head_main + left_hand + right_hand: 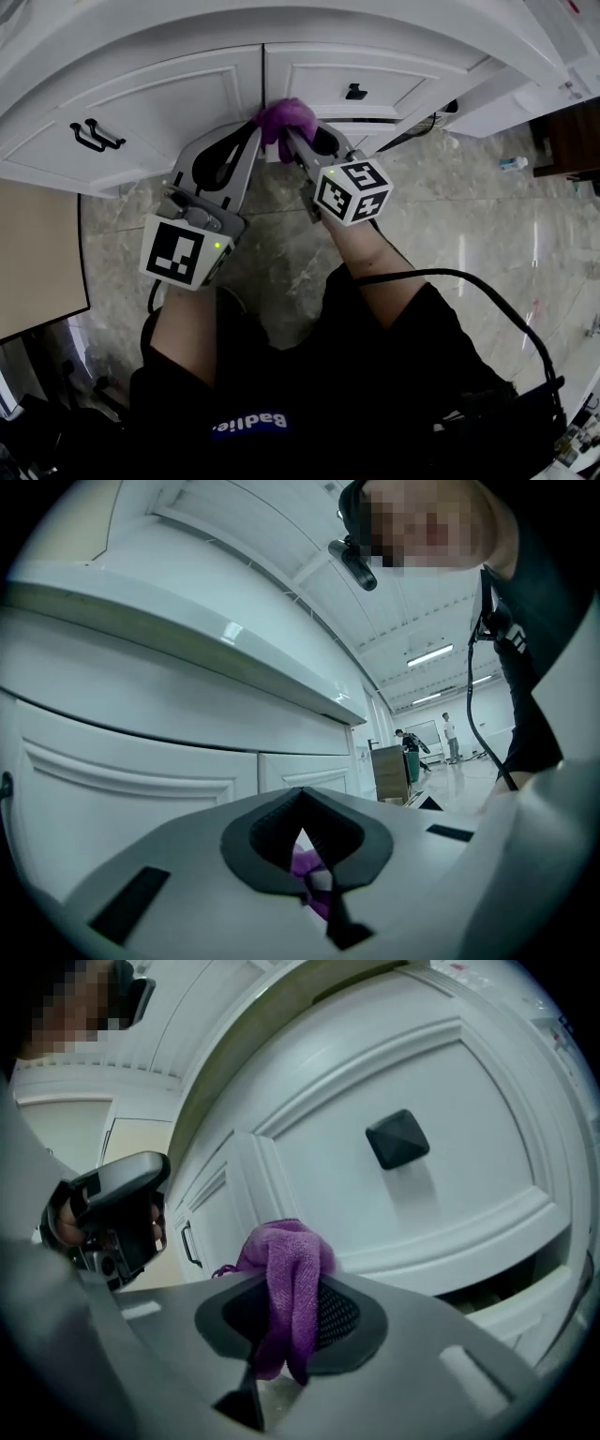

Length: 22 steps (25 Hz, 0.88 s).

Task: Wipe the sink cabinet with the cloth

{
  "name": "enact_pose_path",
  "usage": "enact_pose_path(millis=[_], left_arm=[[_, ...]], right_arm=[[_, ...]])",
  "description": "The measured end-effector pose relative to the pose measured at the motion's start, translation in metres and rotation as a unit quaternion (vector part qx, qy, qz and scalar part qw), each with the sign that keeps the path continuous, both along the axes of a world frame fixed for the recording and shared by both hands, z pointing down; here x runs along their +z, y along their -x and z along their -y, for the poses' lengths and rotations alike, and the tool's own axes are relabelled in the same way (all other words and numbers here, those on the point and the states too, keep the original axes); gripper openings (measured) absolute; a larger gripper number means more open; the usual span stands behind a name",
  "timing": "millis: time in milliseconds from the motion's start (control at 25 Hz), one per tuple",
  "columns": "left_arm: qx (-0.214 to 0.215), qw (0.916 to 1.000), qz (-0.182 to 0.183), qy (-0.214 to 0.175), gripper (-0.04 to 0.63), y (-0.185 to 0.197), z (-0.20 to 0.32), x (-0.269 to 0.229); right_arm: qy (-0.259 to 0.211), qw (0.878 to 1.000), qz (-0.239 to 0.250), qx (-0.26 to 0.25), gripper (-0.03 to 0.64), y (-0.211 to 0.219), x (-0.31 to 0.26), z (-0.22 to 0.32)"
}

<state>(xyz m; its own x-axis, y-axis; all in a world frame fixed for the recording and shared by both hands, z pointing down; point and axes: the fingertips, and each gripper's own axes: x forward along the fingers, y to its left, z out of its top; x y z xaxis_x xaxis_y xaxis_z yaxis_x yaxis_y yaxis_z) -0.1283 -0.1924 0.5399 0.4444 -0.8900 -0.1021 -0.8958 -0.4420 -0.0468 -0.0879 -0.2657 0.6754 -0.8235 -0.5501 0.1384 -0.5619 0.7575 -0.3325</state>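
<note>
Cloth (289, 116): purple, bunched against the sink cabinet (178, 89) where two door panels meet.
Right claw (302, 141): clamped on the cloth.
Left claw (253, 131): closed on the cloth's left edge.

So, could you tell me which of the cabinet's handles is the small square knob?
The knob on the panel right of the cloth. The handle on the left door is a long bar pull instead.

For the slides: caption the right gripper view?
Purple cloth clamped in right tool, facing white cabinet door with black knob.
</note>
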Motion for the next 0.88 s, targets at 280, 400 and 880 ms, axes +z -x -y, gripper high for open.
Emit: enact_pose_path(millis=[280, 400, 880], left_arm=[[0.022, 0.9997, -0.007, 0.003, 0.005, -0.006, 0.011, 0.005], [0.021, 0.9996, -0.018, 0.0, 0.005, -0.002, 0.012, 0.002], [0.009, 0.9992, -0.038, -0.001, 0.005, 0.01, 0.009, 0.002]], right_arm=[[0.0, 1.0, 0.001, -0.021, 0.077, -0.013, -0.025, -0.011], [-0.052, 0.996, 0.06, -0.029, 0.077, -0.028, -0.101, -0.02], [-0.001, 0.997, 0.081, 0.022, 0.077, -0.037, -0.082, 0.012]])
